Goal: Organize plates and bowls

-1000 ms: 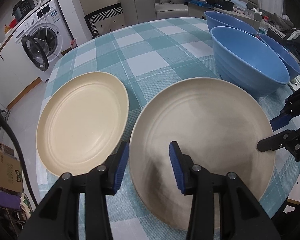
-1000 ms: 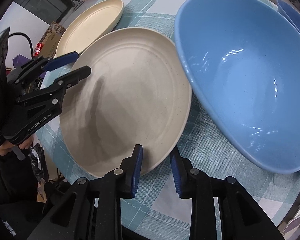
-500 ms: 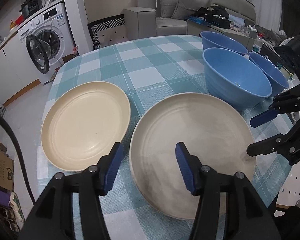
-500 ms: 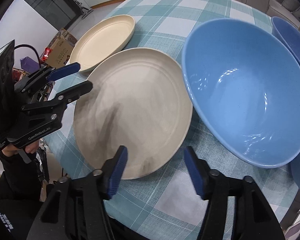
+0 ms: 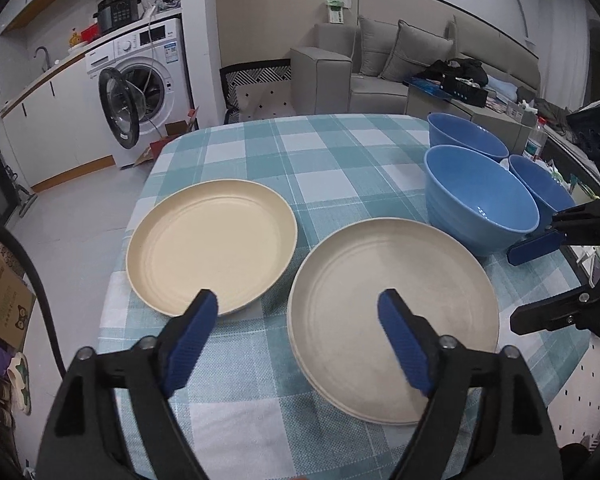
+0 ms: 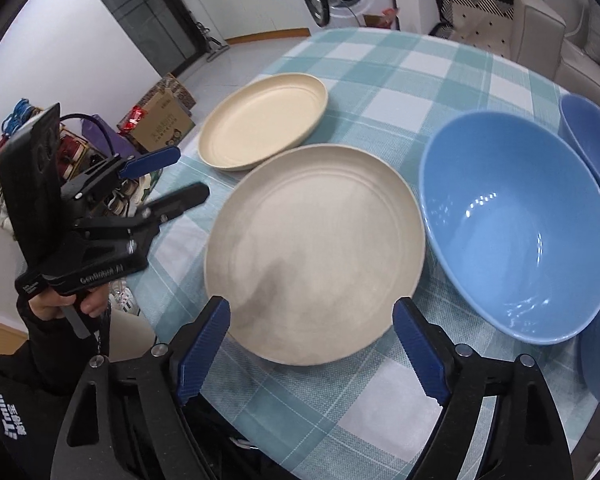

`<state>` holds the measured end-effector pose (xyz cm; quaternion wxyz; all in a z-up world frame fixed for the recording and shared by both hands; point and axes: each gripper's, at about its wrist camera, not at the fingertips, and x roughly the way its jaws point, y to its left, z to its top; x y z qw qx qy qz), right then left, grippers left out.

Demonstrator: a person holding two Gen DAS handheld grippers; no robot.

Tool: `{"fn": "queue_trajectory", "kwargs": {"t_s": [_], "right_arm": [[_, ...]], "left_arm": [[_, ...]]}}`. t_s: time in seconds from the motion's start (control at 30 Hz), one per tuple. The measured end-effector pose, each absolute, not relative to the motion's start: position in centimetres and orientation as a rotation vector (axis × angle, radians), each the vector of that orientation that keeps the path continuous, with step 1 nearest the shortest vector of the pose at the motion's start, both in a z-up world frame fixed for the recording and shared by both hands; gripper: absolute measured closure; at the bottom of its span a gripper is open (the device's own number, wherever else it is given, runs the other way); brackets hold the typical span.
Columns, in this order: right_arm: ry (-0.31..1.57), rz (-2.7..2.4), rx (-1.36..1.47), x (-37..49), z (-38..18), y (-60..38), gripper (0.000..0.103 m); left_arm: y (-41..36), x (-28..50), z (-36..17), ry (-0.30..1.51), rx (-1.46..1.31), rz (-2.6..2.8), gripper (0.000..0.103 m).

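Observation:
Two cream plates lie on the checked tablecloth [image 5: 332, 156]: a smaller one [image 5: 212, 246] [image 6: 264, 132] and a larger near one [image 5: 392, 320] [image 6: 316, 248], which shows a second rim beneath it. Three blue bowls stand beside them: a big one [image 5: 480, 208] [image 6: 516, 232] and two behind it [image 5: 466, 136] [image 5: 540, 188]. My left gripper [image 5: 296, 300] [image 6: 188, 174] hovers above the gap between the plates, its jaws opening, nothing between them. Over the near plate's edge, my right gripper [image 6: 311, 308] [image 5: 520, 284] is also opening and holds nothing.
The round table's edge runs close under both grippers. A washing machine [image 5: 140, 80] with its door open, a grey sofa [image 5: 380, 68] and a cardboard box [image 6: 160, 120] on the floor surround the table. A person's hand [image 6: 60, 304] holds the left gripper.
Both grippers have spread their jaws wide and risen back from the near plate's rim. The plate stays flat on the table.

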<state>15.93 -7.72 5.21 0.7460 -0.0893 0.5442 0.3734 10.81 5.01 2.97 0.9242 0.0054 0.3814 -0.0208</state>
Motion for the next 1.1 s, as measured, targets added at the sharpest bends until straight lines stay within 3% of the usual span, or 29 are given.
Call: {"fn": "queue_trajectory", "kwargs": {"t_s": [0.1, 0.17, 0.47, 1.1], "right_arm": [[1.153, 0.824, -0.189, 16.0, 6.2, -7.3, 0.016], [1.135, 0.824, -0.183, 16.4, 6.6, -7.1, 0.015], [1.058, 0.814, -0.156, 17.5, 8.0, -6.4, 0.005], [0.937, 0.797, -0.143, 19.1, 9.6, -5.3, 0.004]], "left_arm": [[5.4, 10.3, 3.3, 0.762, -0.005, -0.025, 0.011], [5.7, 10.0, 3.4, 0.747, -0.014, -0.007, 0.001], [7.8, 9.3, 4.2, 0.715, -0.054, 0.049, 0.0], [10.7, 8.1, 6.4, 0.652, -0.087, 0.109, 0.0]]}}
